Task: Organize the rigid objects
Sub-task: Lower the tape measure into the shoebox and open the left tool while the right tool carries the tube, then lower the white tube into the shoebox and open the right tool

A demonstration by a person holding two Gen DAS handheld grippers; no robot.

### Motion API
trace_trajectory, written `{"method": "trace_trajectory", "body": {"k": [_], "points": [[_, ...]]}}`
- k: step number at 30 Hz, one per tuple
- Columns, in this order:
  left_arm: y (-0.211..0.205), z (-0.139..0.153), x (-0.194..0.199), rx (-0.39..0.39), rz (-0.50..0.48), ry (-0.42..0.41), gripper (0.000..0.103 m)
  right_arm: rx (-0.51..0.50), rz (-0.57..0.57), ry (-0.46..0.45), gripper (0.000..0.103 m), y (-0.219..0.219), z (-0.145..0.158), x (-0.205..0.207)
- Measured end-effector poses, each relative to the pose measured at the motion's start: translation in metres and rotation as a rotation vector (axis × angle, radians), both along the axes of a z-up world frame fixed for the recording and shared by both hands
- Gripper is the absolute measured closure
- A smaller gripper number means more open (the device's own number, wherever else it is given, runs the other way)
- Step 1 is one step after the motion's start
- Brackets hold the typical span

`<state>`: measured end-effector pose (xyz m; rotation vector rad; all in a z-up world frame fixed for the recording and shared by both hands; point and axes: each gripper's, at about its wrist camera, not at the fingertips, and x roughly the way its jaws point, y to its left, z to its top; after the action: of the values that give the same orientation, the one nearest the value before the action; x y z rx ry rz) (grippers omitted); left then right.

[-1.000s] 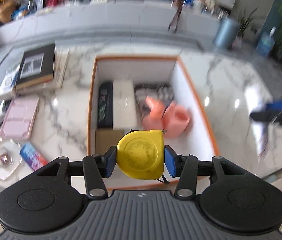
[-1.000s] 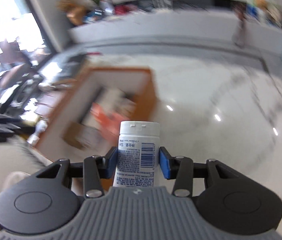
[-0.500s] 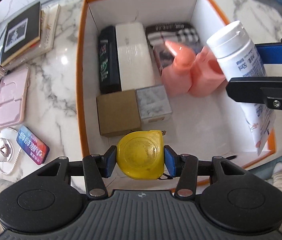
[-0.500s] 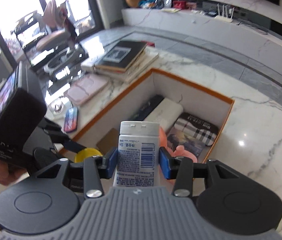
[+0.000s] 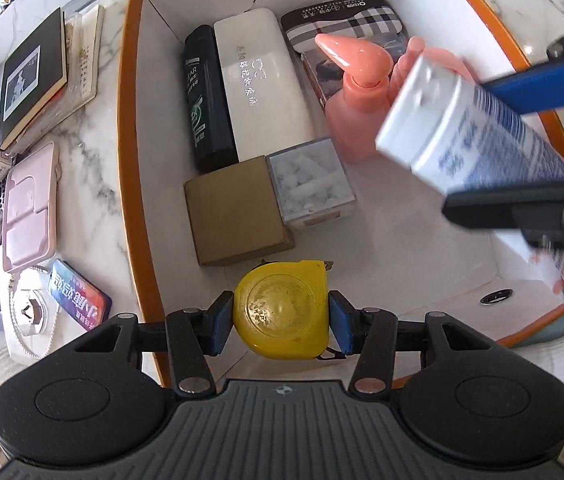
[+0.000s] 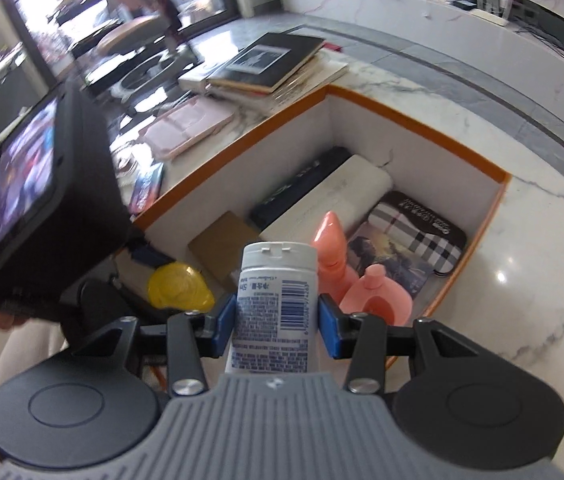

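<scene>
My left gripper [image 5: 281, 327] is shut on a yellow tape measure [image 5: 281, 312] and holds it over the near end of the orange-rimmed white box [image 5: 130, 128], just in front of a brown carton [image 5: 234, 216]. My right gripper [image 6: 277, 330] is shut on a white tube with blue print [image 6: 274, 304] and holds it above the box's near right part; the tube also shows in the left wrist view [image 5: 470, 128]. The tape measure shows in the right wrist view [image 6: 178, 286].
The box holds a black bottle [image 5: 202, 104], a white case [image 5: 262, 84], a plaid tin [image 5: 346, 20], pink pump bottles [image 5: 356, 96] and a clear cube [image 5: 310, 180]. Left of the box lie books [image 5: 34, 80], a pink case [image 5: 30, 208] and a phone [image 5: 76, 294].
Both grippers have moved in over the box and lower toward it. The right gripper swung left from the bare marble with the tube. Both kept their hold.
</scene>
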<state>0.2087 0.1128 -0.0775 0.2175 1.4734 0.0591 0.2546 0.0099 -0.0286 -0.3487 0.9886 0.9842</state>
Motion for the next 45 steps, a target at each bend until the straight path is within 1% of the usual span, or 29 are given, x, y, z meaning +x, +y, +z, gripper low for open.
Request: {"method": "trace_trajectory", "body": {"k": [1,4,7,8,9,11,14,15,16,19,21,22,23,25,27,31,35,38,43,45], "points": [[0.000,0.000,0.000,0.001,0.000,-0.002,0.041,-0.011,0.015,0.004,0.057,0.002,-0.002,0.000],[0.003,0.003,-0.002,-0.027,0.006,-0.017,0.039,-0.043,0.057,0.007,0.057,0.007,-0.005,-0.005],[0.010,0.011,-0.007,-0.061,0.020,-0.050,0.033,-0.075,0.087,0.014,0.057,0.013,-0.008,-0.007],[0.014,0.016,-0.009,-0.081,0.034,-0.068,0.033,-0.091,0.087,0.021,0.057,0.014,-0.010,-0.006],[0.018,0.022,-0.011,-0.100,0.050,-0.096,0.034,-0.111,0.081,0.028,0.057,0.017,-0.012,-0.005],[0.028,0.039,-0.016,-0.151,0.090,-0.179,0.036,-0.154,0.069,0.046,0.057,0.022,-0.017,0.000],[0.049,0.066,-0.034,-0.262,0.162,-0.351,0.036,-0.211,0.092,0.073,0.057,0.032,-0.025,0.003],[0.055,0.071,-0.037,-0.271,0.186,-0.389,0.036,-0.229,0.104,0.088,0.057,0.037,-0.028,0.004],[0.060,0.074,-0.040,-0.262,0.212,-0.422,0.036,-0.253,0.113,0.103,0.057,0.041,-0.031,0.005],[0.073,0.075,-0.047,-0.218,0.275,-0.481,0.042,-0.337,0.123,0.121,0.057,0.056,-0.044,0.010],[0.082,0.069,-0.048,-0.244,0.318,-0.466,0.046,-0.386,0.126,0.133,0.057,0.065,-0.054,0.013],[0.086,0.064,-0.049,-0.267,0.333,-0.447,0.050,-0.402,0.123,0.150,0.057,0.068,-0.059,0.015],[0.089,0.060,-0.049,-0.292,0.346,-0.429,0.054,-0.412,0.118,0.171,0.057,0.070,-0.063,0.017],[0.092,0.051,-0.050,-0.329,0.358,-0.404,0.058,-0.419,0.122,0.206,0.057,0.074,-0.071,0.019],[0.095,0.042,-0.049,-0.354,0.371,-0.393,0.059,-0.429,0.129,0.219,0.057,0.078,-0.077,0.020],[0.100,0.035,-0.055,-0.409,0.400,-0.391,0.059,-0.424,0.145,0.239,0.057,0.085,-0.086,0.020],[0.102,0.032,-0.058,-0.425,0.403,-0.390,0.059,-0.376,0.200,0.265,0.057,0.089,-0.086,0.019],[0.104,0.030,-0.059,-0.438,0.414,-0.386,0.059,-0.367,0.201,0.291,0.057,0.087,-0.086,0.025],[0.103,0.028,-0.060,-0.438,0.416,-0.383,0.059,-0.452,0.233,0.231,0.054,0.083,-0.086,0.021],[0.104,0.027,-0.060,-0.439,0.416,-0.384,0.059,-0.466,0.238,0.202,0.054,0.081,-0.083,0.020]]}}
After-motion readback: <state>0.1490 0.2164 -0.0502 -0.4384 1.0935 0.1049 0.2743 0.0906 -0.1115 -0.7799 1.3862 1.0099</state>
